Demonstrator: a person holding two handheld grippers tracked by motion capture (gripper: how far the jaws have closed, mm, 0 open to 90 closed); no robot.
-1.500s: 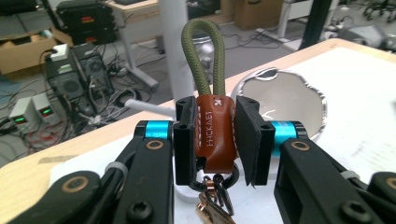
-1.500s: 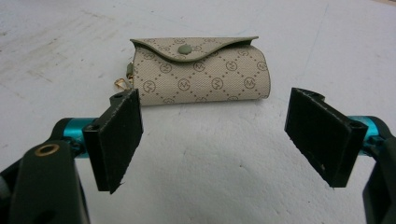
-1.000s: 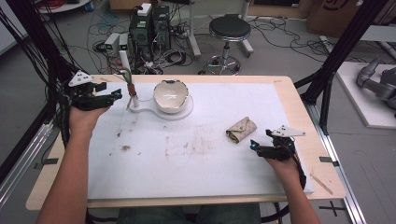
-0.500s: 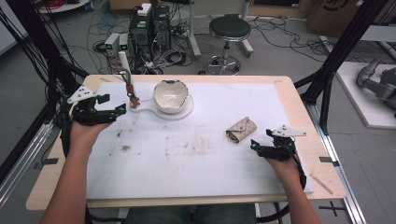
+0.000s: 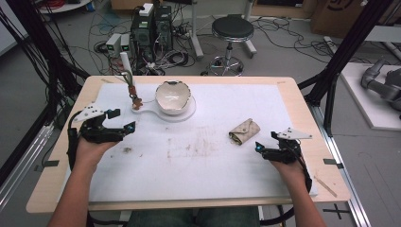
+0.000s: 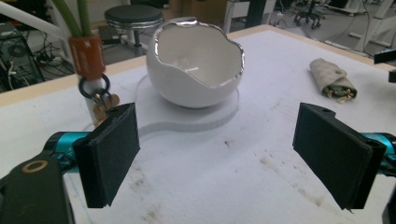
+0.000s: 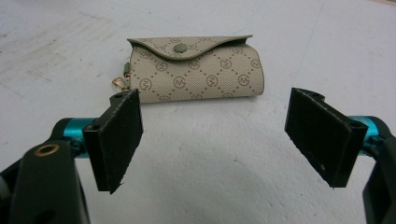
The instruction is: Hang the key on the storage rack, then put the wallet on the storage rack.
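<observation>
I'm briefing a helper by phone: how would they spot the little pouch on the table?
Start at the white mat covering the table, then go to its right half, just ahead of the right tongs. The pouch lies there alone: beige, diamond-patterned fabric, green snap flap, unlike the glossy white bowl farther left.

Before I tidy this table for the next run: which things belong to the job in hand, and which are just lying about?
In the job:
- key pouch, lying closed in front of the open right gripper
- egg-shaped bowl on its white base, ahead of the open left gripper
- keys hanging by the stand

Lying about:
- stool behind the table
- computer boxes and cables on the floor
</observation>
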